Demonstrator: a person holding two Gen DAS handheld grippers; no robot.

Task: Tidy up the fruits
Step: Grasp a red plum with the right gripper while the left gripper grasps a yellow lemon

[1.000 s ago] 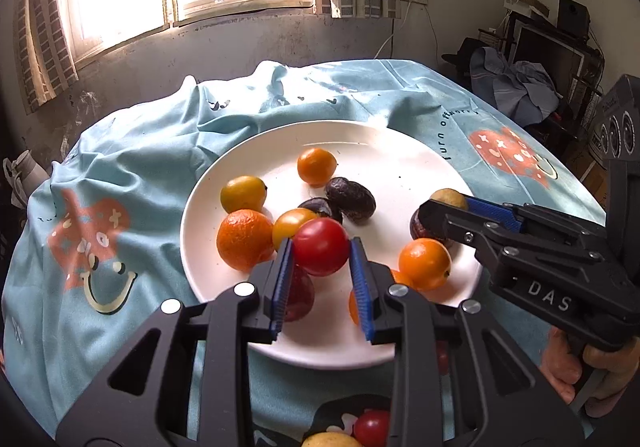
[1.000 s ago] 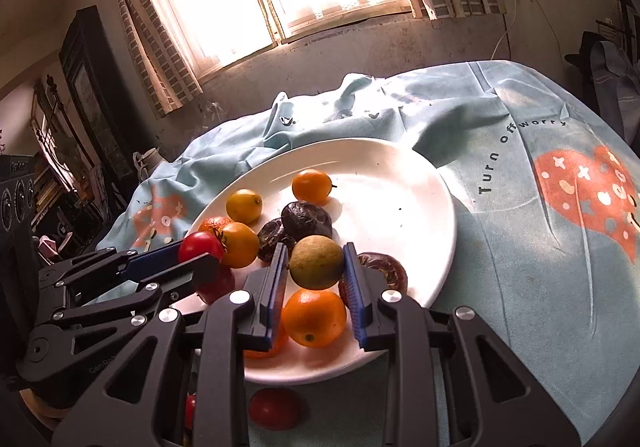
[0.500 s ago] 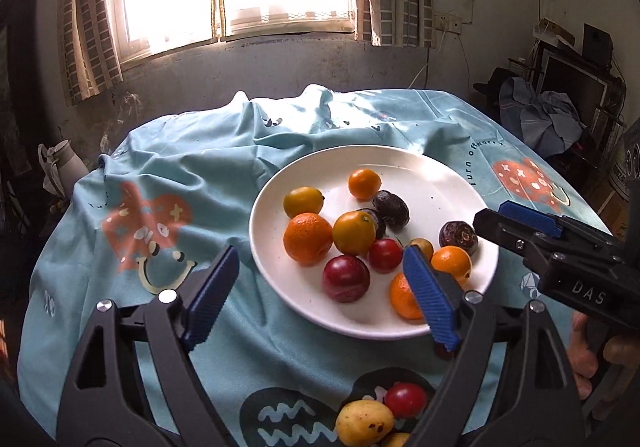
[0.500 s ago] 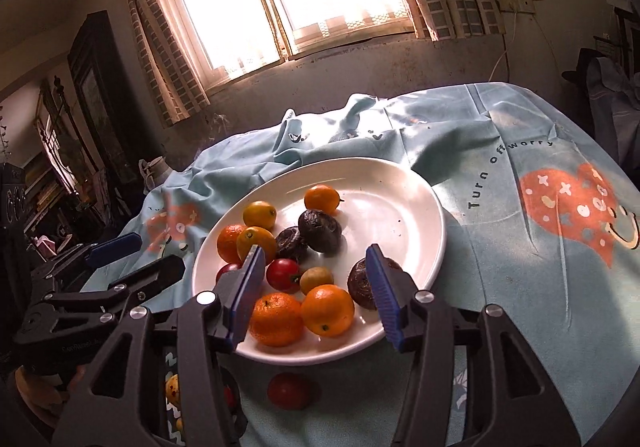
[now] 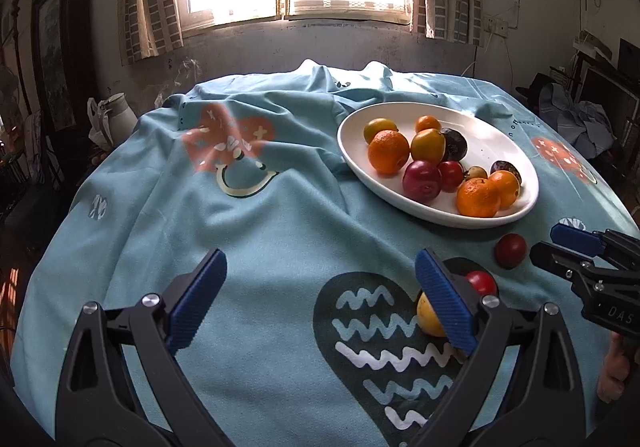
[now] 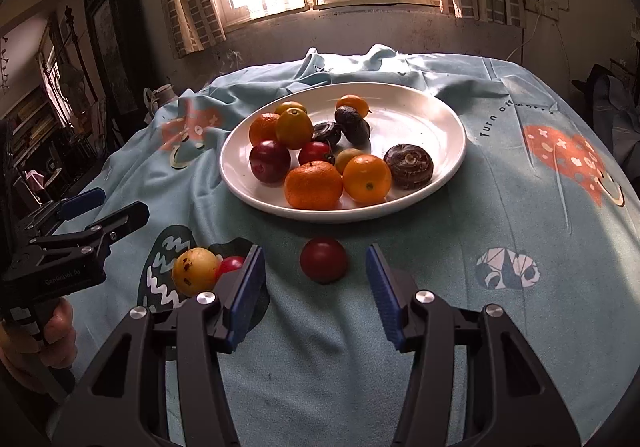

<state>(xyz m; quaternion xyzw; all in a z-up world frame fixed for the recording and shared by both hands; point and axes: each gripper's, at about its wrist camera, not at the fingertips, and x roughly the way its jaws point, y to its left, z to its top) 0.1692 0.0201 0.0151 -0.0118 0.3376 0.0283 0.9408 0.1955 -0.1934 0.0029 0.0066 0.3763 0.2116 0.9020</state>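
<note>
A white plate (image 5: 352,163) (image 6: 420,115) holds several oranges, plums, tomatoes and dark wrinkled fruits. On the blue cloth in front of it lie a dark red plum (image 5: 510,250) (image 6: 324,261), a small red tomato (image 5: 482,283) (image 6: 231,265) and a yellow spotted fruit (image 5: 428,317) (image 6: 195,272). My left gripper (image 5: 320,257) (image 6: 122,203) hovers over bare cloth, jaws opening wide with nothing between them; the yellow fruit sits just behind its right finger. My right gripper (image 6: 314,251) (image 5: 544,243) is open, and the plum shows between its fingertips, untouched.
The crumpled blue tablecloth (image 5: 260,215) covers a round table, with folds behind the plate. A wall and bright window stand beyond the far edge. A white jug (image 5: 116,115) and dark furniture are to the left, clothes and shelves to the right.
Both grippers let go of the fruit they held over the plate, opened, and drew back toward the near edge. The left one also swung left over bare cloth.
</note>
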